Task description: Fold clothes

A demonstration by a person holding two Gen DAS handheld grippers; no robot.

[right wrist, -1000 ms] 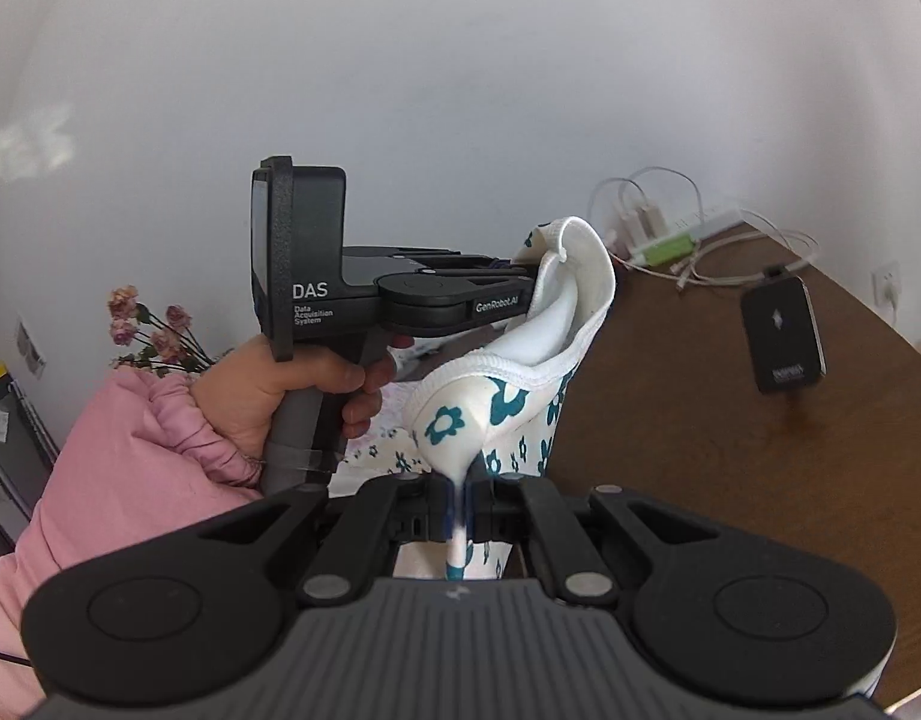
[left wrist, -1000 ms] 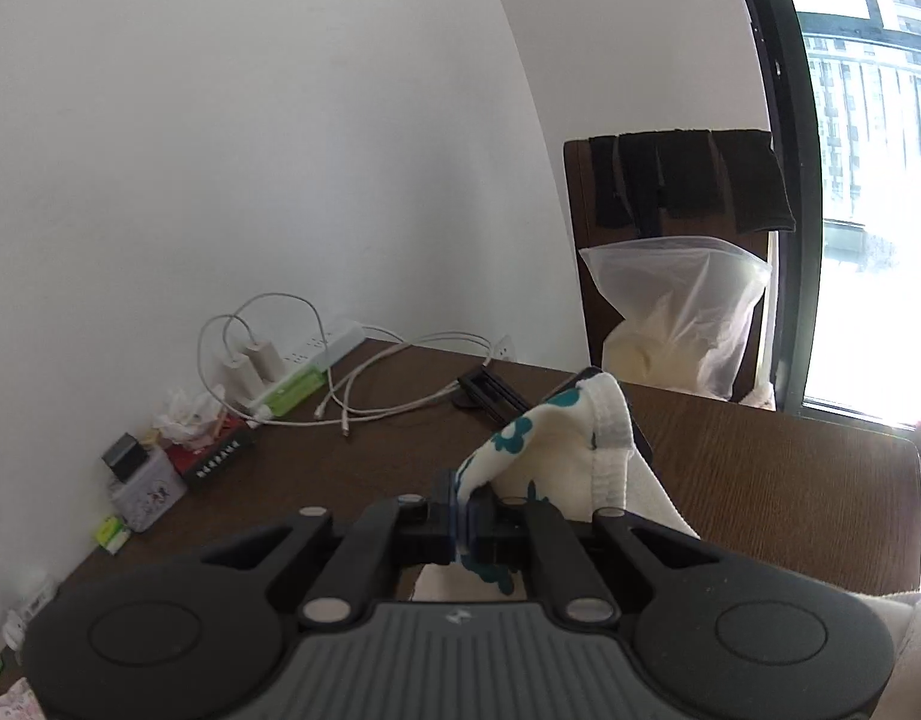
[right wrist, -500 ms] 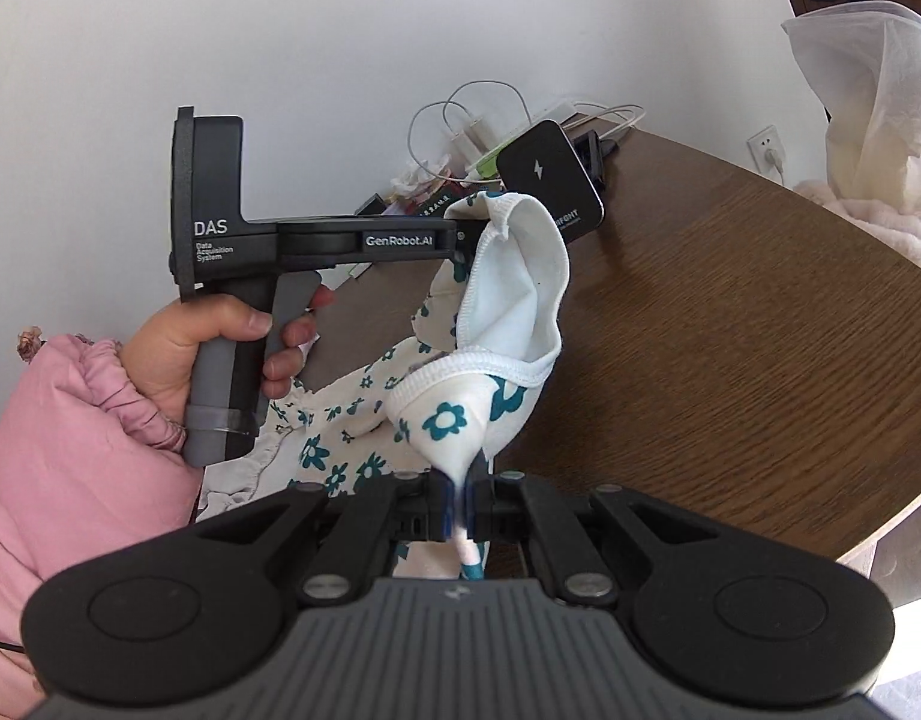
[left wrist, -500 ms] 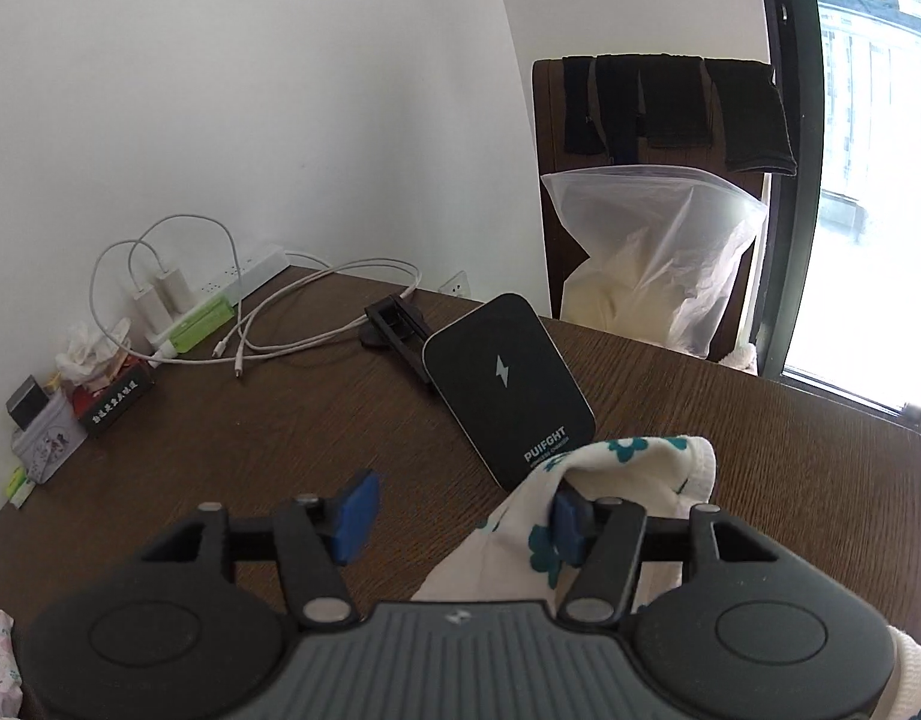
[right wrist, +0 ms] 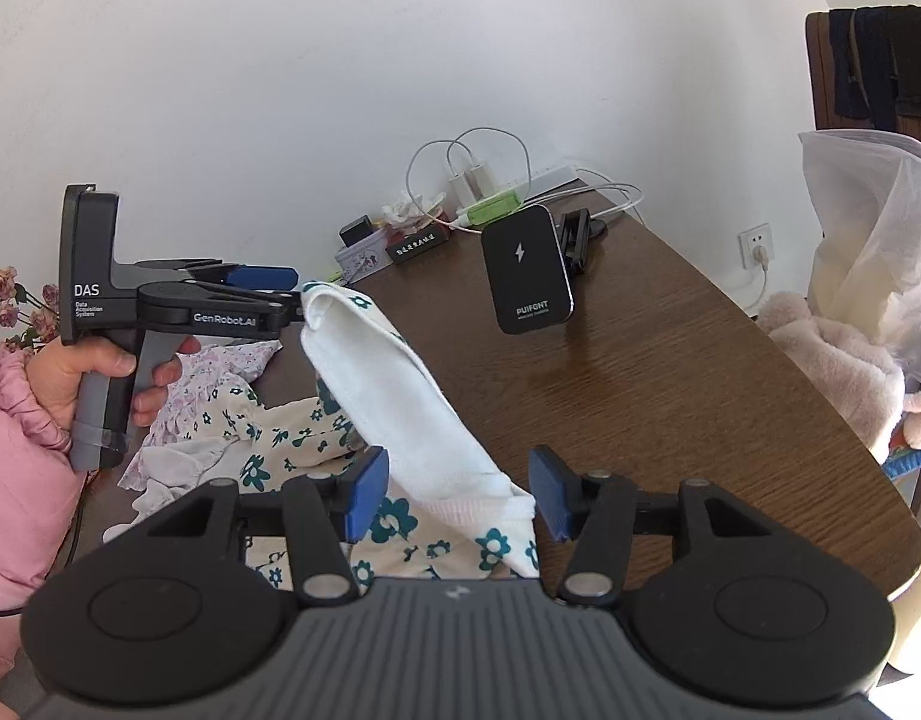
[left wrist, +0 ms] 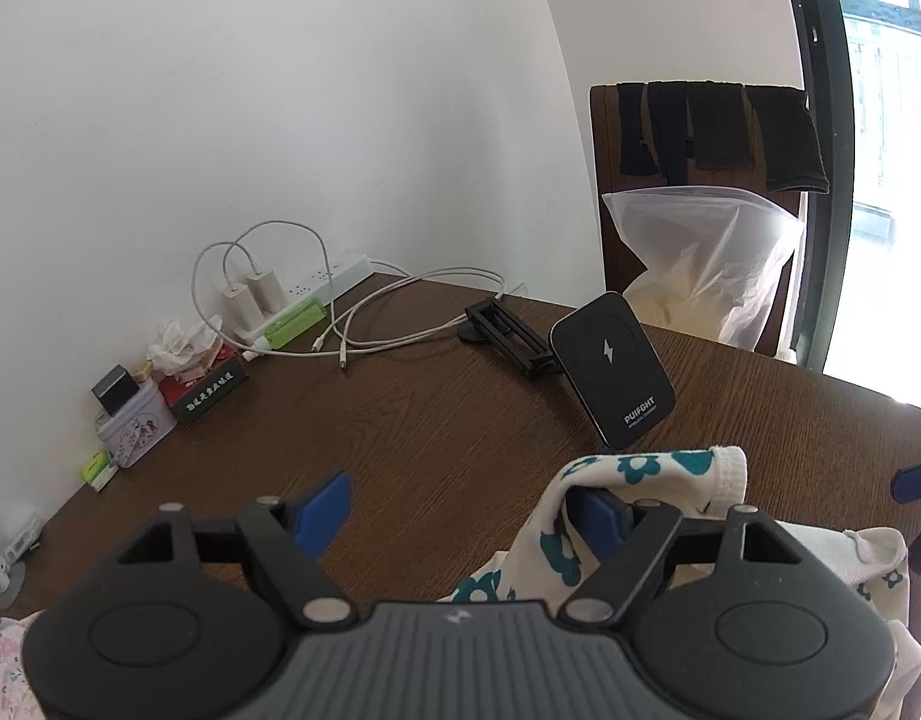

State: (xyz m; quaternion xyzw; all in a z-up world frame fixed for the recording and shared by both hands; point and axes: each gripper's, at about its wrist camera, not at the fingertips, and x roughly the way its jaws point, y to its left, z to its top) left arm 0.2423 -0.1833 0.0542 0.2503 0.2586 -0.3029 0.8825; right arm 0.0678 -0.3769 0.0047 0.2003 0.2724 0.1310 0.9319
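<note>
A white garment with teal flowers (right wrist: 394,396) slopes from the left gripper down to the brown table (right wrist: 670,396). My left gripper (left wrist: 460,510) has its jaws opening wide. The cloth (left wrist: 640,468) is only draped over its right finger, and nothing is pinched. In the right wrist view, a hand holds that left gripper (right wrist: 286,294) with the garment's hem hooked on its tip. My right gripper (right wrist: 457,495) is also opening. The garment's lower corner lies loose between its blue pads (right wrist: 367,498), which do not press on it.
A black wireless charger (right wrist: 526,270) stands upright mid-table, with a phone holder behind it. A power strip with cables (left wrist: 316,300) and small tins (left wrist: 136,420) line the wall. More floral clothes (right wrist: 220,396) lie left. A chair with a plastic bag (left wrist: 700,264) and a plush toy (right wrist: 832,360) stand beyond the table's right edge.
Both grippers were shut on the garment and have opened, the left one first. The hands came down toward the table, and the cloth now hangs loose.
</note>
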